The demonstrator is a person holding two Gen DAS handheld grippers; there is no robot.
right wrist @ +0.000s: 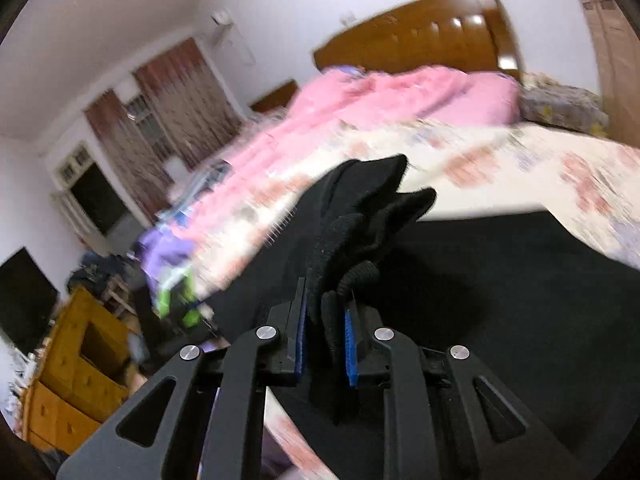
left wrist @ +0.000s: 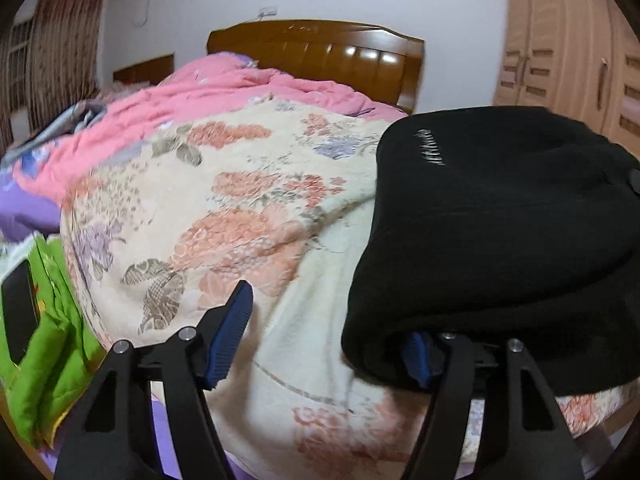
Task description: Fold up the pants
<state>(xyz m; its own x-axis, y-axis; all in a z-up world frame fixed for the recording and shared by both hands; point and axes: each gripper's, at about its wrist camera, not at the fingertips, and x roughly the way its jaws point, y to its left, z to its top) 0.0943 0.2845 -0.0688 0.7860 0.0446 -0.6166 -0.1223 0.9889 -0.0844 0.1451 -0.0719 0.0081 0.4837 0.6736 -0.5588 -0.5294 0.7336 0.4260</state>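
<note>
The black pants (left wrist: 500,220) lie in a thick folded heap on the floral bed cover (left wrist: 240,208), at the right of the left wrist view. My left gripper (left wrist: 328,320) is open and wide. Its left pad (left wrist: 232,332) hangs free over the cover, and the pants' near edge drapes over its right pad (left wrist: 418,360). In the right wrist view my right gripper (right wrist: 325,304) is shut on a bunched fold of the black pants (right wrist: 500,300). That fold stands up between the blue pads, lifted above the rest of the cloth.
A pink quilt (left wrist: 240,88) is piled towards the wooden headboard (left wrist: 320,48). Green fabric with a dark flat object on it (left wrist: 52,340) lies at the bed's left edge. A wardrobe (left wrist: 568,60) stands at the right, and yellow drawers (right wrist: 80,380) stand beside the bed.
</note>
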